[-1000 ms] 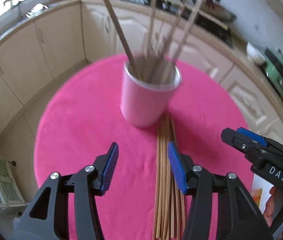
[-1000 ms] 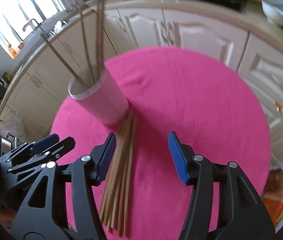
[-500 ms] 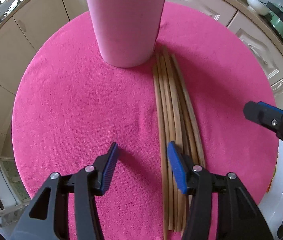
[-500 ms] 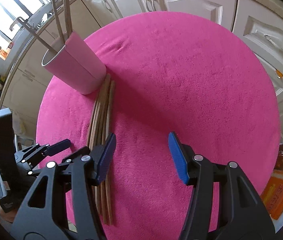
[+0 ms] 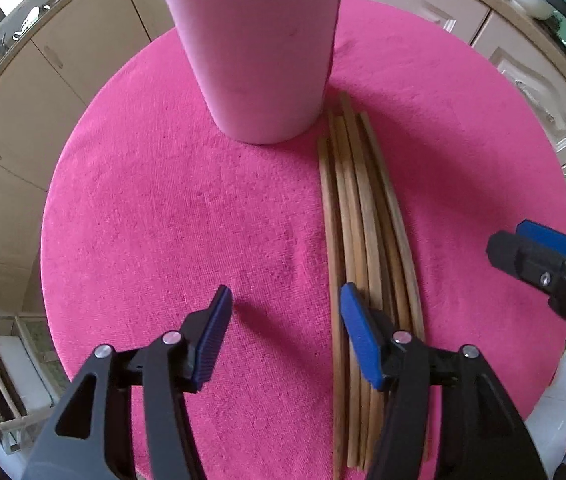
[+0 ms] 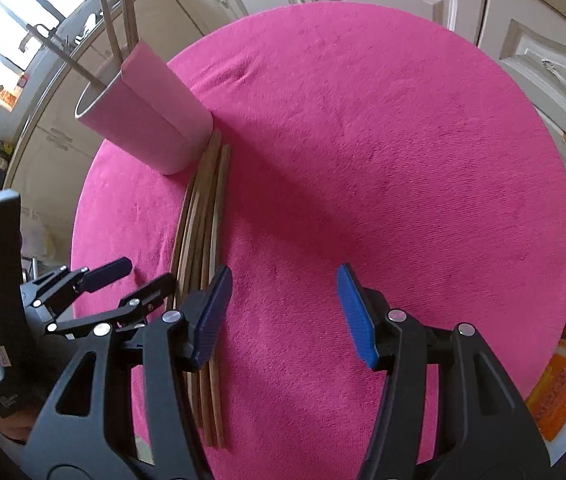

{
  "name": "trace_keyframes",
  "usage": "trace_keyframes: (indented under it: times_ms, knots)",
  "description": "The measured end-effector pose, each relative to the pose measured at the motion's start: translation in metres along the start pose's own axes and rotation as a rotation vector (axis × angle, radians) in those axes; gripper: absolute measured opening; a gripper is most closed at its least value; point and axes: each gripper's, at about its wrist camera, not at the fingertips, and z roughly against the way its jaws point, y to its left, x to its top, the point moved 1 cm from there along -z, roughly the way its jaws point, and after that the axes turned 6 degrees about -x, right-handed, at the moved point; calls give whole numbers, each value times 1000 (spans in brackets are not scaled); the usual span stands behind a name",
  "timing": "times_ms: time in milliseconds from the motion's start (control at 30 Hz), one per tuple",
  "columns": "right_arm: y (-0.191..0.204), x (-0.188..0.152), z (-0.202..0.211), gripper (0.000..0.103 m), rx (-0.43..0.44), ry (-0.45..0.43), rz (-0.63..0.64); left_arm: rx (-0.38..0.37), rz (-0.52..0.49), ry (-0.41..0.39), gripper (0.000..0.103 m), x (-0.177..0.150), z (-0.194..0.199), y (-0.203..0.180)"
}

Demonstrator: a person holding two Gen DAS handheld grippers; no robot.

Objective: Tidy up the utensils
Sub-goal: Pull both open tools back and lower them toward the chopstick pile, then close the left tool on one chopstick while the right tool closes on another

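Chopsticks, long tan wooden ones [image 5: 363, 216], lie bundled on my pink-clothed round desk [image 5: 163, 208], under my left tool's [image 5: 285, 328] right finger, ends touching the pink cylindrical holder [image 5: 259, 52] ahead. Both tools, right [image 6: 283, 312] included, are spread and carrying nothing.

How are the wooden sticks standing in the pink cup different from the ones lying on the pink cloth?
The sticks in the cup stand upright and lean apart, while the sticks on the cloth lie flat, packed side by side in a bundle. The cup hides the lower ends of its sticks; the bundle on the cloth shows its full length, far ends beside the cup's base. Both sets look like the same slim wooden chopsticks, and neither is held by the tongs.
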Motion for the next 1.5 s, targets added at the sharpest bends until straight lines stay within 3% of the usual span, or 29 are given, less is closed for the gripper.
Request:
trace_keyframes:
  times_ms: [233,300,400,600,833,1100,1367,1500]
  knots:
    - [15,3,-11,52,-1,62,68,-10,49,26,53,5,-1,4]
    - [22,3,-17,37,4,85,97,4,66,30,52,6,1,8]
    - [34,5,-24,30,3,104,131,16,100,65,49,4,-5,19]
    - [50,10,-31,25,11,126,164,-65,164,35,49,5,2,32]
    - [56,9,-38,21,-30,155,173,-104,175,23,49,-5,7,44]
    - [60,16,-40,20,-88,207,148,-141,122,20,49,-11,16,37]
    - [54,18,-37,20,-92,230,137,-173,107,65,18,-2,2,23]
    - [53,21,-39,20,-87,238,137,-168,80,75,14,1,1,17]
